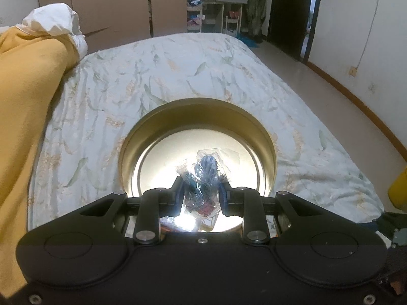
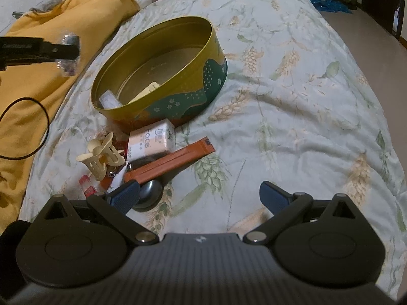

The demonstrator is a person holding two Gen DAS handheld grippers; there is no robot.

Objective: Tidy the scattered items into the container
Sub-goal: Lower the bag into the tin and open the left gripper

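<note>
In the left wrist view, the left hand-held gripper (image 1: 201, 190) sits at lower centre, its jaws pinched on a crinkled clear plastic bag (image 1: 203, 178) with dark blue and reddish contents that cannot be made out. The bag hangs over the open mouth of a round gold tin (image 1: 195, 111), whose pale, glaring floor fills the middle of the frame. The tin rests on a bed (image 1: 178, 71) covered by a pale sheet printed with leaves and wheat ears. A mustard-yellow blanket (image 1: 28, 96) lies along the left edge, with a white pillow (image 1: 53, 23) above it in the upper left.

In the right wrist view, the right hand-held gripper (image 2: 199, 195) is at lower centre with its blue-padded jaws spread wide and nothing between them, over the sheet. The same tin (image 2: 213, 76), gold inside with a green flowered band outside, stands in the upper middle and already holds a few pale items. Just below it, at centre left, lies the scattered pile: a tissue pack (image 2: 152, 137) printed "Face" touching the tin's base, an orange sachet stick (image 2: 173, 157) lying slantwise, a cream hair claw clip (image 2: 101, 157) to its left, a small red-capped tube (image 2: 86, 185), and a dark round object (image 2: 150, 193) just beside the left blue pad. At the upper left edge the left gripper shows side-on with the bag in its tips, over the yellow blanket.
</note>
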